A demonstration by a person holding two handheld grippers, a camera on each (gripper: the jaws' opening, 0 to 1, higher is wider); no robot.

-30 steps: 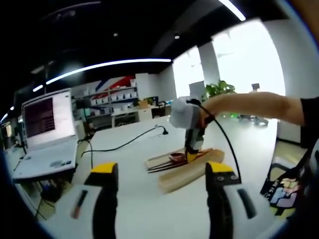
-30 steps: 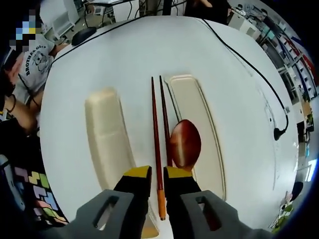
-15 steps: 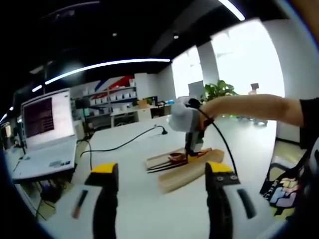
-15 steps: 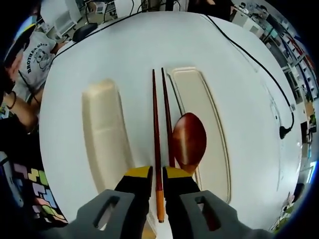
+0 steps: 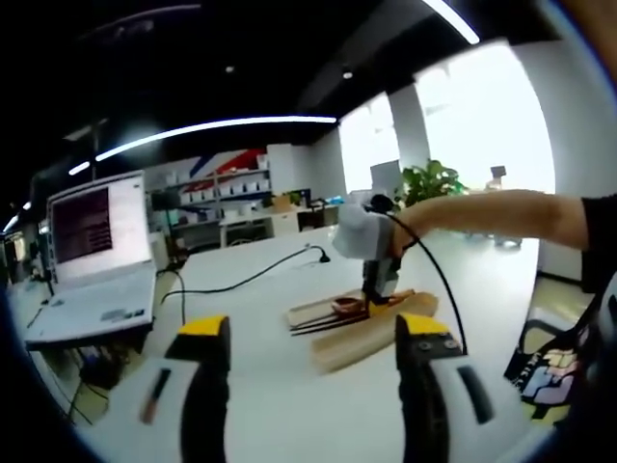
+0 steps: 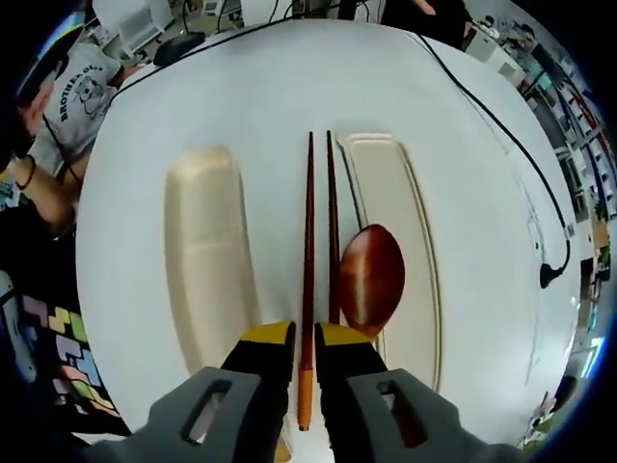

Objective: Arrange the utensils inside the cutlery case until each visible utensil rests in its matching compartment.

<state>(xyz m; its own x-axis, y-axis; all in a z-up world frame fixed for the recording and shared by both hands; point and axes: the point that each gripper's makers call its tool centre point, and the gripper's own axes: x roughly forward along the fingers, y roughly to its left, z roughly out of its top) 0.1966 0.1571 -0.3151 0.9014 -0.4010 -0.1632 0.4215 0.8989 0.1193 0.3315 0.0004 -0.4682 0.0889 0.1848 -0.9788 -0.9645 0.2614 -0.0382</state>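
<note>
The right tongs (image 6: 304,349) are almost closed around the orange end of one dark red wooden chopstick (image 6: 308,280). The second chopstick (image 6: 331,227) lies just beside it on the white worktop (image 6: 289,87), between the cream cutlery case tray (image 6: 390,193) and its cream lid (image 6: 202,260). The brown wooden spoon (image 6: 371,280) rests in the tray (bowl upward). The left tongs (image 5: 308,338) stand wide open, holding nothing, well apart from the case.

Right tongs (image 6: 305,340) nearly closed; left tongs (image 5: 313,333) spread wide.
</note>
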